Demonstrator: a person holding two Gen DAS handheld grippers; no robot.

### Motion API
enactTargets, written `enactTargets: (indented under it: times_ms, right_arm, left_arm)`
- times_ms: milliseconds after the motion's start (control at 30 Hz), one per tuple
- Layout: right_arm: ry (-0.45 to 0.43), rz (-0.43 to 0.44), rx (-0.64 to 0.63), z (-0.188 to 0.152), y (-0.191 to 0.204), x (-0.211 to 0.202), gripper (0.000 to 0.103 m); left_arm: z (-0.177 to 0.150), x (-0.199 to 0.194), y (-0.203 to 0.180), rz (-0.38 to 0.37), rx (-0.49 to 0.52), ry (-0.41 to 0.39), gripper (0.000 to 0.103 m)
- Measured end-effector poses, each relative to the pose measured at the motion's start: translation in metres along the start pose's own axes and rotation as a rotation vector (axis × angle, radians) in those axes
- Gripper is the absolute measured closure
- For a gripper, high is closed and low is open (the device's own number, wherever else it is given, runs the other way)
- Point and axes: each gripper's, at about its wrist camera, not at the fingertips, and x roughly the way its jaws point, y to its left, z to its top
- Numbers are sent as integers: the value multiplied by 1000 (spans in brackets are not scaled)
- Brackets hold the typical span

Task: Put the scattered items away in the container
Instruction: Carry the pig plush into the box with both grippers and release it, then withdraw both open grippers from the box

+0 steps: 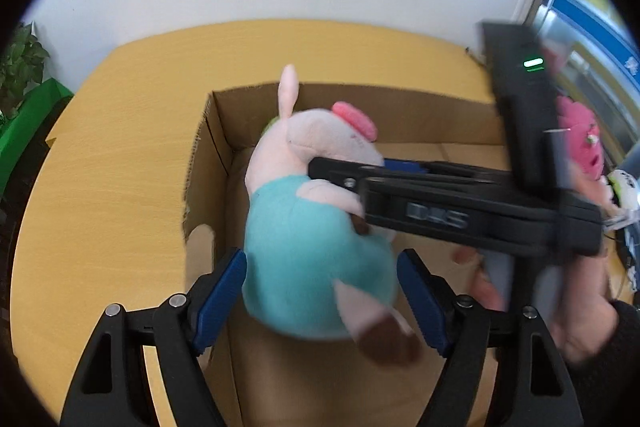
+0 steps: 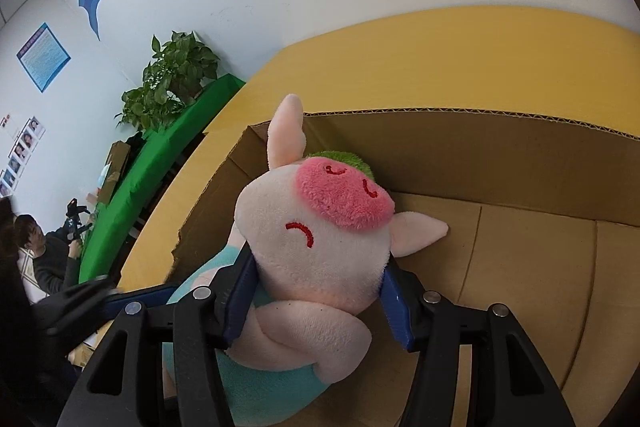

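A plush pig with a pink head and teal shirt hangs over the open cardboard box. My right gripper is shut on the plush pig at its neck; it shows in the left wrist view reaching in from the right. My left gripper is open, its blue pads on either side of the pig's teal body without pressing it. A green plush lies in the box behind the pig's head.
The box stands on a yellow wooden table. More plush toys, one pink, lie at the right beside the box. A potted plant and a green-covered table stand to the left; a seated person is far left.
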Motion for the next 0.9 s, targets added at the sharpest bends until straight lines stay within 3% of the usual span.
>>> enactTargets:
  times_ms: [67,200,267,433,500,700,900]
  right_arm:
    - [1,-14,-11,1,4,0,41]
    - [-25,-84,-17,8,14,-12,27]
    - [-39,-102,-15,9,16,-29,27]
    - [-117,-70,-31,1,34,-109,9]
    - [-148,-97,-63,-15,47,-150,0]
    - [-216,-280,-174,-79,82,-239,0]
    - [-280,-466,-216,-136,92,-293,0]
  left_arm:
    - [-9,-21,-5,-17,5,-20,24]
    - [-38,-55,-14,-23,10,-43,24]
    - [-43,-67,-13,-24,15,-60,24]
    - [-71,-93,-4,-14,31,-129,24]
    - [-80,-99,-13,-14,35,-153,24]
    - [-95,-97,-64,-51,85,-207,24]
    - [-118,-108,-88,-110,75,-256,24]
